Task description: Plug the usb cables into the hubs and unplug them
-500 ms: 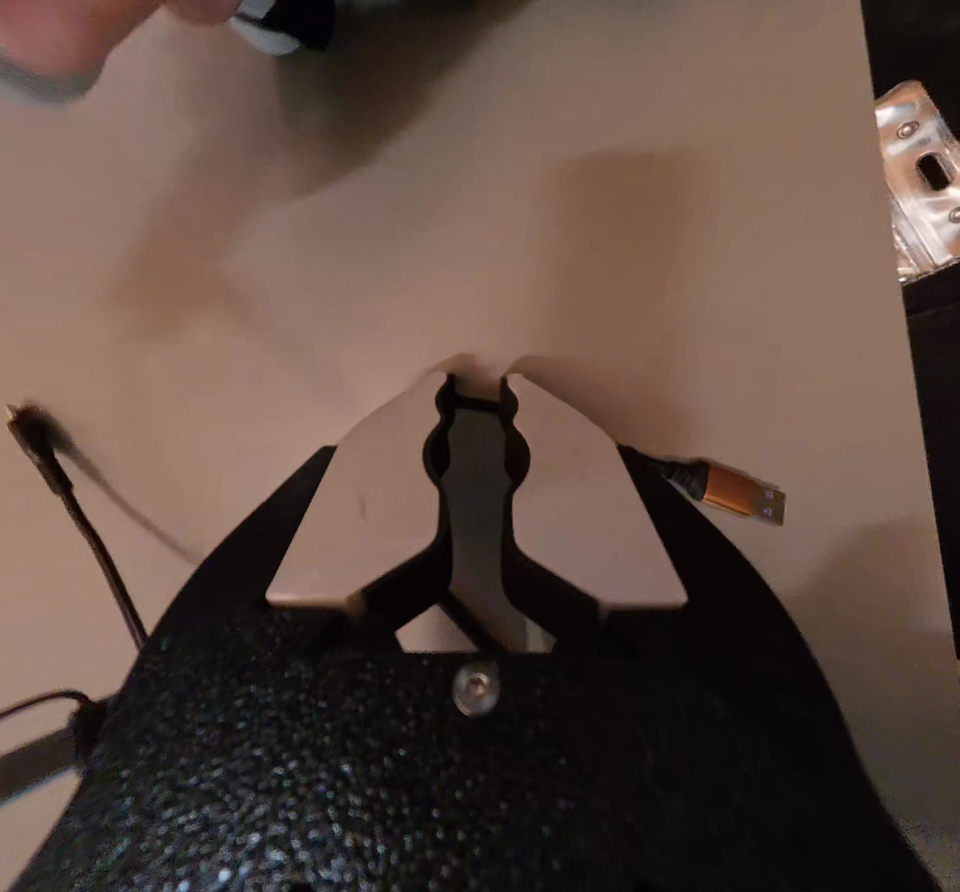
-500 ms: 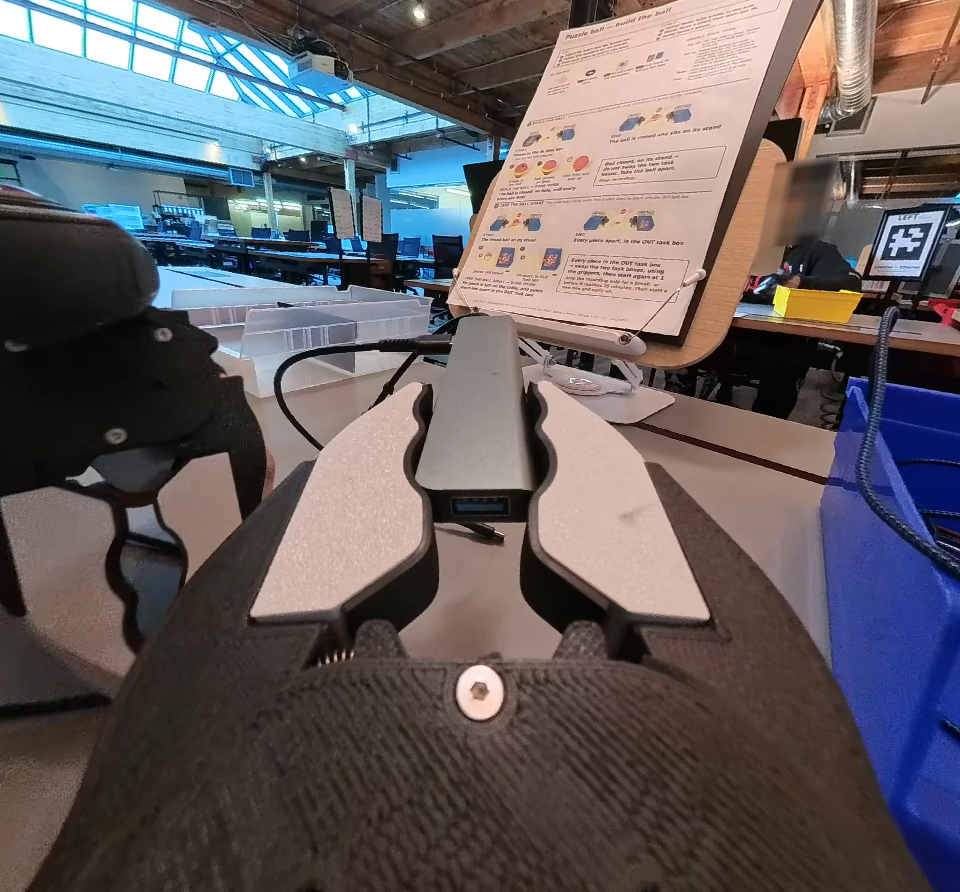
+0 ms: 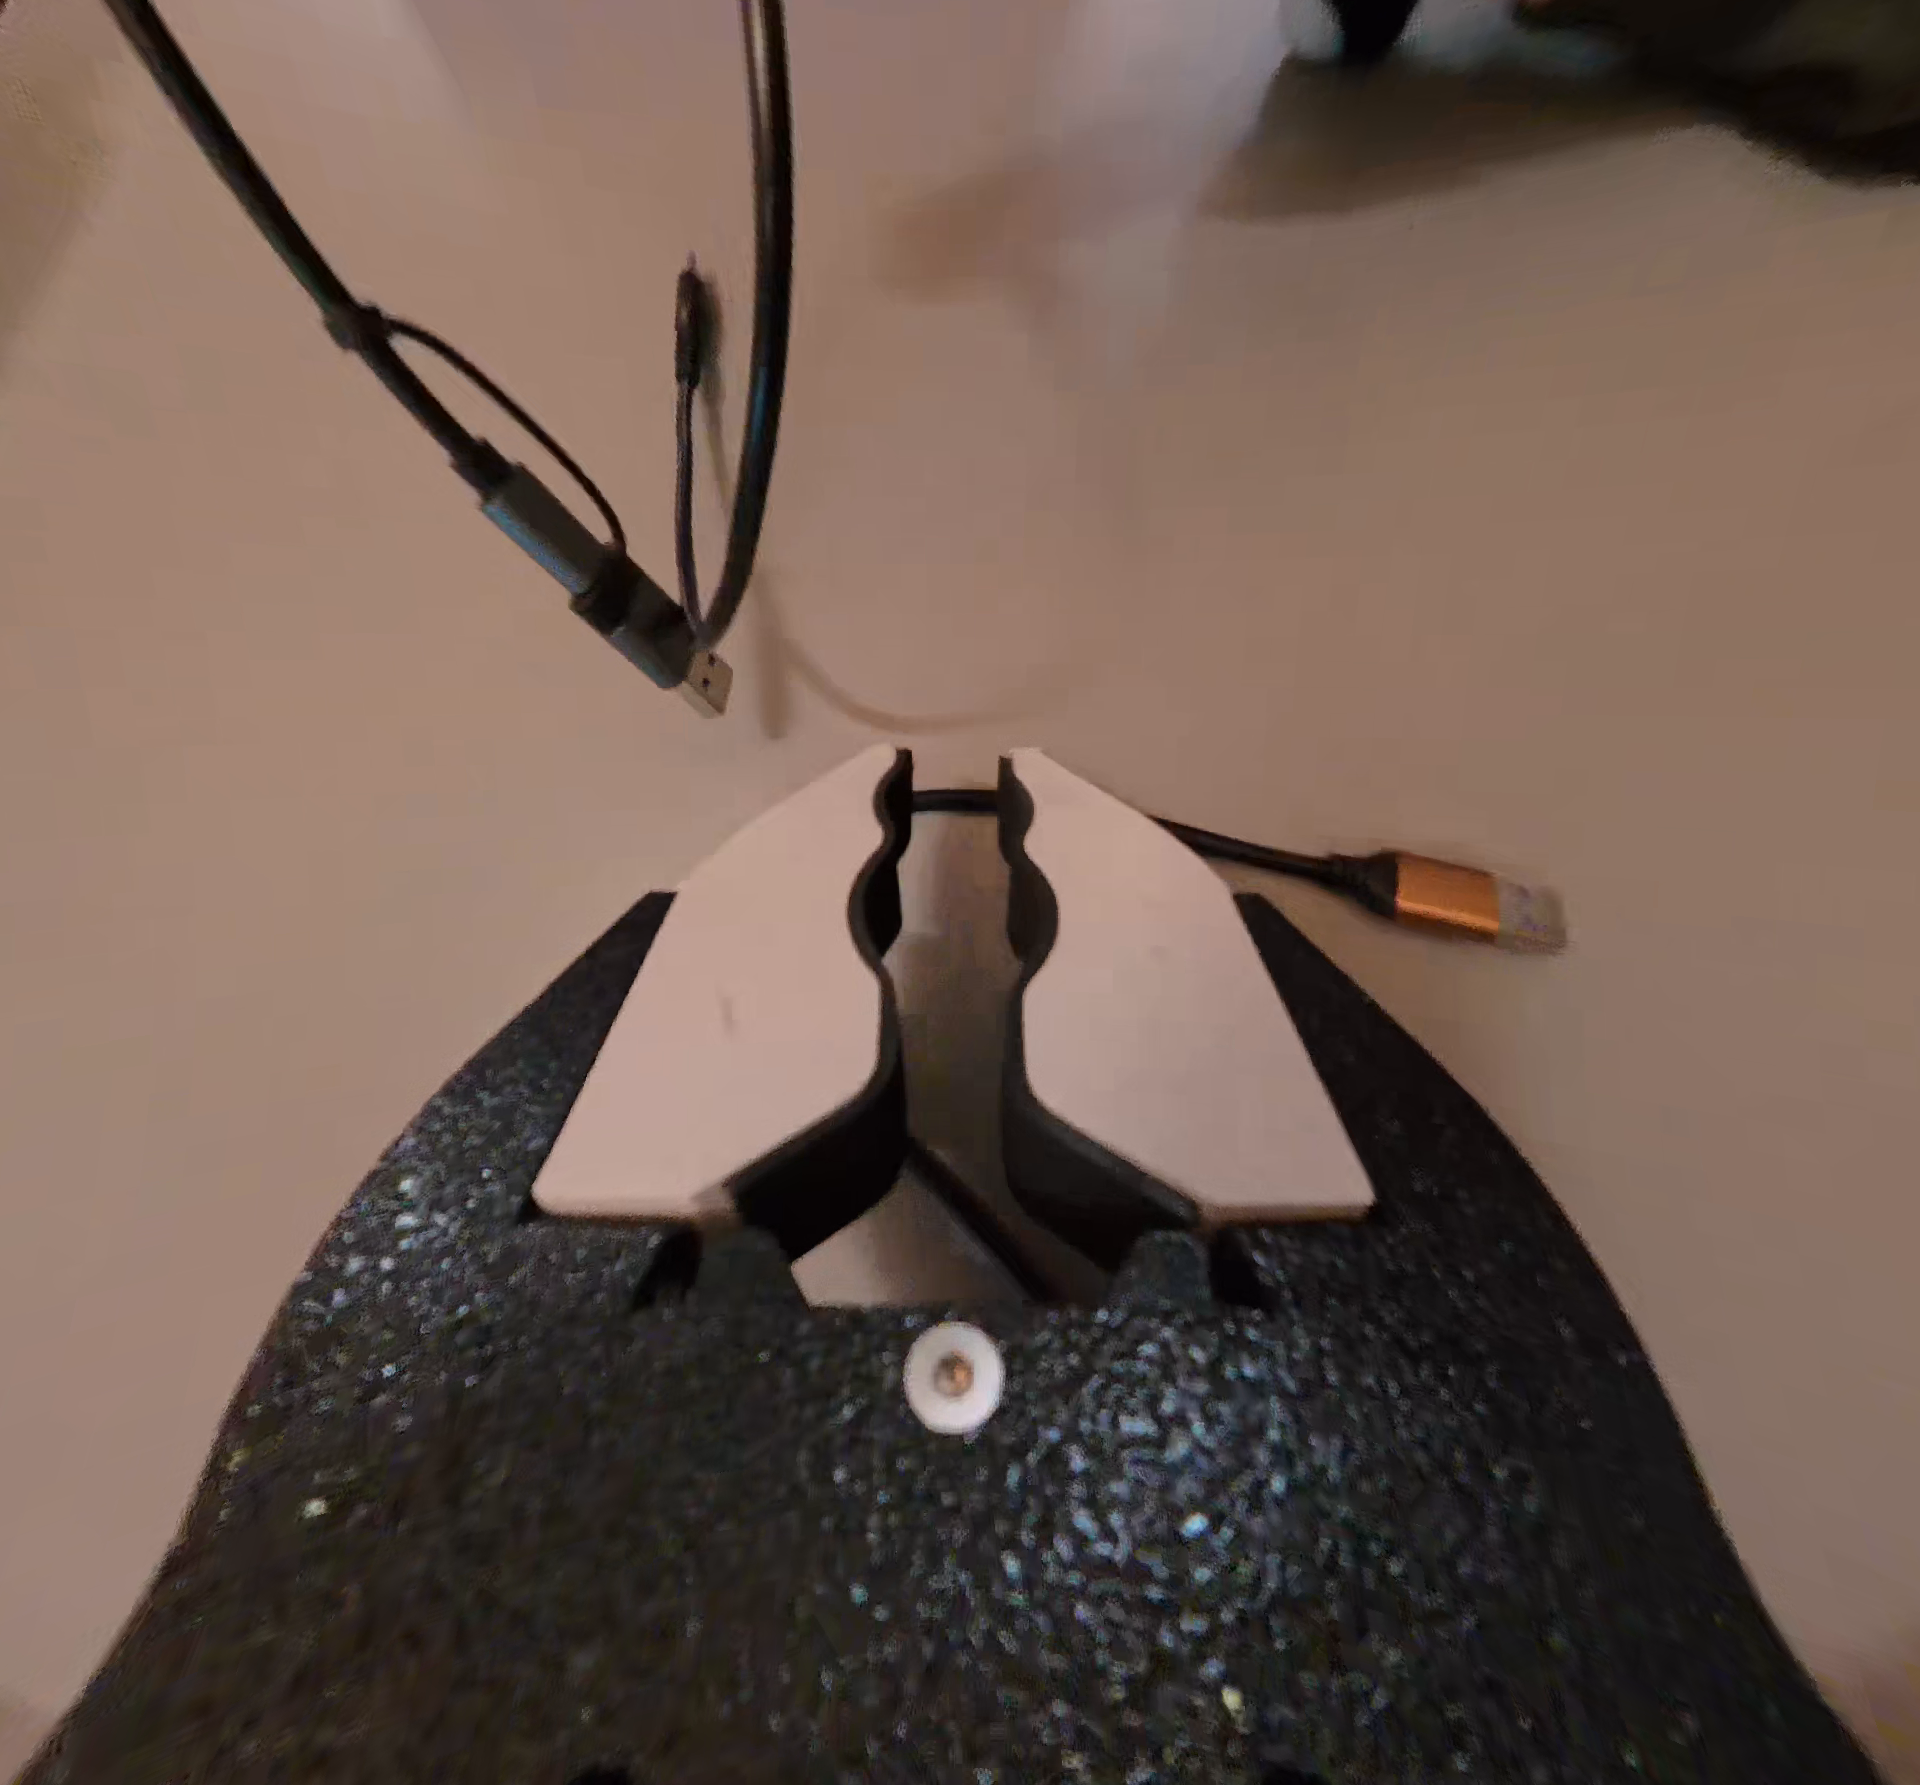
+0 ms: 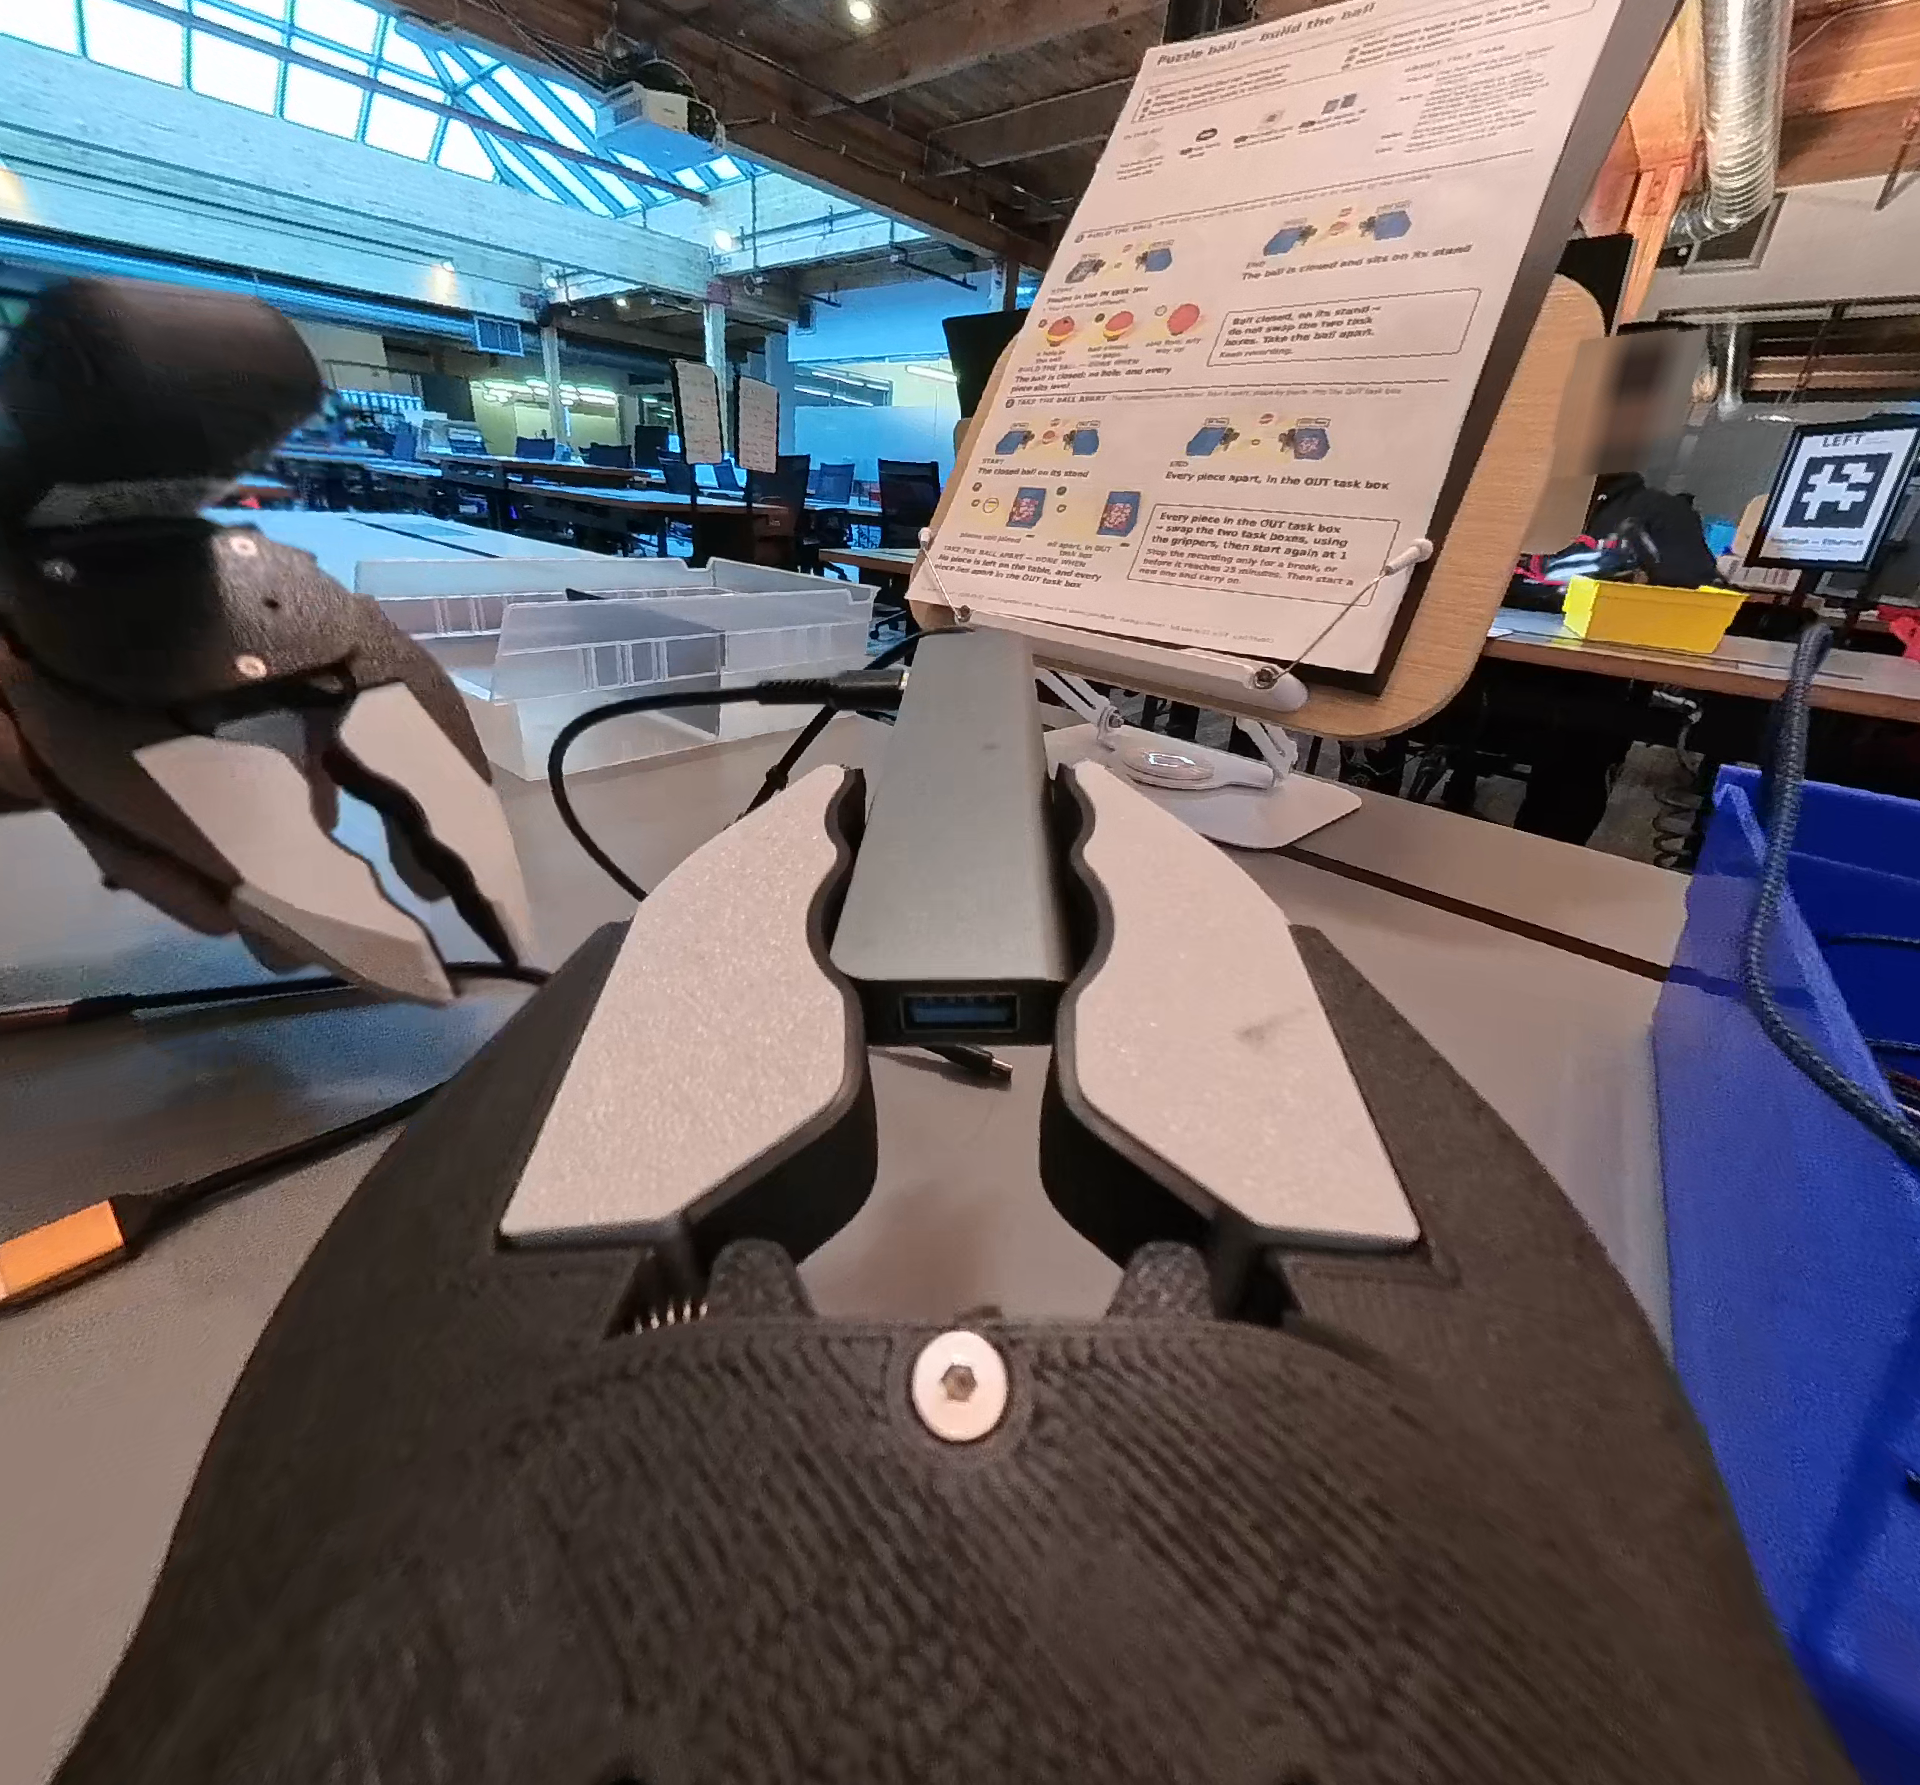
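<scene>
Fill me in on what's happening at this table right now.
A person is working two handheld grippers on USB gear. The right gripper is shut on a grey hub, holding it with an empty blue port facing the camera. The left gripper is open, its tips low over the table around the black cable of the orange-shelled USB plug, which lies unplugged. A second grey plug lies loose nearby.

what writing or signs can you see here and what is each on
Instruction sheet on the wooden stand: printed text, not quoted here.
Small sign with black-and-white marker, far right: caption, not quoted.
Far boards: too small to read.
Grey hub: no marking shows.
</scene>
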{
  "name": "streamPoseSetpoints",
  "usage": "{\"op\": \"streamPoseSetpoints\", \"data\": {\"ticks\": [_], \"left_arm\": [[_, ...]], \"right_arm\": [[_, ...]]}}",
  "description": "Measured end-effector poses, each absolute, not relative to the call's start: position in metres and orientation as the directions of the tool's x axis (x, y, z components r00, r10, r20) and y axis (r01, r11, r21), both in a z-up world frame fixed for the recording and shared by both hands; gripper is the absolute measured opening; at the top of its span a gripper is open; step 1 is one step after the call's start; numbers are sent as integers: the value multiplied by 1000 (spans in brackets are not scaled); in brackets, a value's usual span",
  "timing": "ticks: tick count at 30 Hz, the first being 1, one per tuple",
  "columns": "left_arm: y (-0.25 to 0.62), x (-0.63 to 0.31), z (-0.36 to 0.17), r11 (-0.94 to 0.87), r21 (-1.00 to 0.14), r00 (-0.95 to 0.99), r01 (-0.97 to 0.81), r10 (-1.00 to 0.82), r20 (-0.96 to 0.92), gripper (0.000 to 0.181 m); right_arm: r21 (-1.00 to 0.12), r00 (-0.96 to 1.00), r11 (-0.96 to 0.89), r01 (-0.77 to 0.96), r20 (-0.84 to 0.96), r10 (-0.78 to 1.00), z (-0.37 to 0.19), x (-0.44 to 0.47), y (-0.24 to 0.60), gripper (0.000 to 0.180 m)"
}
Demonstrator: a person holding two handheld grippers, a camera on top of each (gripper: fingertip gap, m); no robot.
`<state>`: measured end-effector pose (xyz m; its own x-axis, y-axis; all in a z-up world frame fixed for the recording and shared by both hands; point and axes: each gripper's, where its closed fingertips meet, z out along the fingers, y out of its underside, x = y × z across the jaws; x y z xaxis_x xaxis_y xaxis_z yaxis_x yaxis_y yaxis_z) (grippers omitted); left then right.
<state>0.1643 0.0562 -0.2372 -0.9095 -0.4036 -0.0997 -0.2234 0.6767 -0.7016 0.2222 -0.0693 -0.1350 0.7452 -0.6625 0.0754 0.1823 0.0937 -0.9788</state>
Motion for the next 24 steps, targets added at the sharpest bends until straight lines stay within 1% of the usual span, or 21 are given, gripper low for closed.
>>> {"op": "streamPoseSetpoints", "data": {"ticks": [2, 3, 4, 8, 11, 13, 14, 15, 18, 21, 22, 24], "left_arm": [[60, 154, -231, 711, -684, -945, -162, -311, -100, 21], [61, 148, -231, 741, -660, -962, -120, -251, -107, 29], [62, 144, -231, 767, -637, -973, -75, -197, -123, 33], [52, 128, -236, 822, -567, -993, 54, -17, -119, 35], [50, 115, -252, 879, -452, -988, 153, 125, -91, 35], [50, 105, -262, 897, -406, -984, 171, 173, -33, 35], [49, 102, -265, 898, -407, -984, 165, 177, -8, 34], [45, 102, -264, 893, -424, -986, 151, 168, 3, 32], [44, 116, -265, 893, -443, -996, 85, 78, -34, 18], [53, 144, -265, 886, -462, -984, -49, -122, -131, 4], [60, 154, -265, 875, -471, -967, -114, -208, -151, 3], [72, 164, -265, 828, -508, -928, -240, -349, -130, 3]], "right_arm": [[-979, 745, 84, 186, 85, -662, -136, 222, -68, 35], [-979, 746, 79, 187, 89, -660, -136, 222, -67, 35], [-979, 746, 74, 188, 94, -659, -136, 221, -67, 35], [-980, 749, 64, 191, 103, -655, -137, 221, -65, 35], [-980, 749, 64, 191, 103, -655, -137, 221, -65, 35], [-980, 750, 65, 190, 102, -654, -137, 221, -65, 35], [-980, 750, 65, 190, 102, -653, -137, 220, -65, 35], [-979, 748, 65, 191, 103, -656, -137, 221, -65, 35], [-979, 748, 61, 193, 106, -655, -137, 220, -65, 35], [-979, 749, 59, 193, 108, -654, -137, 220, -64, 35], [-979, 749, 61, 193, 107, -654, -137, 220, -65, 35], [-980, 749, 64, 191, 103, -654, -137, 220, -65, 35]]}}
